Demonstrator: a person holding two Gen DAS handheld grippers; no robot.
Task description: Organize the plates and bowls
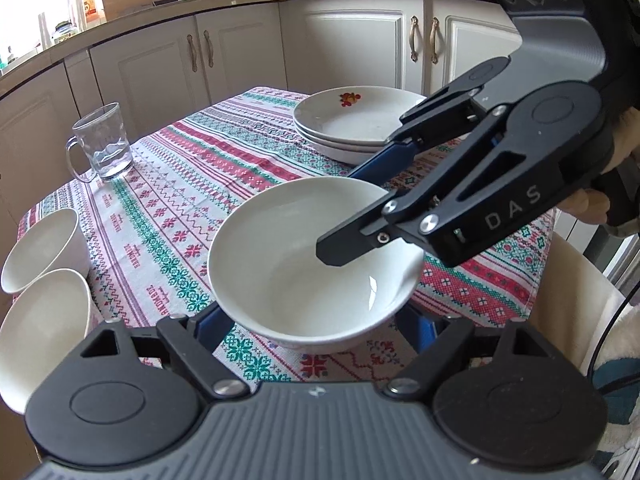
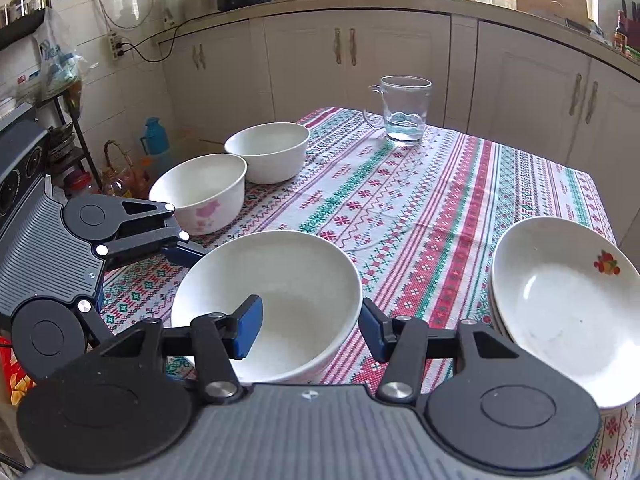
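Right gripper (image 2: 310, 332): pitched downward, fingers clamped on the near wall of the large white bowl (image 1: 296, 280), one pad inside, one outside. Left gripper (image 1: 314, 332): fingers astride the same bowl's lower sides, contact hidden beneath it, grip undetermined. Bowl at the near middle of the cloth-covered surface (image 2: 420, 208). Open cloth beyond; stacked plates (image 1: 352, 120) near the right edge, two small bowls (image 2: 200, 192) along the left edge, glass mug (image 1: 102, 144) far back.

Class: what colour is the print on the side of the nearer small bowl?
Pink, on the small white ceramic bowl; the right wrist view shows it best.
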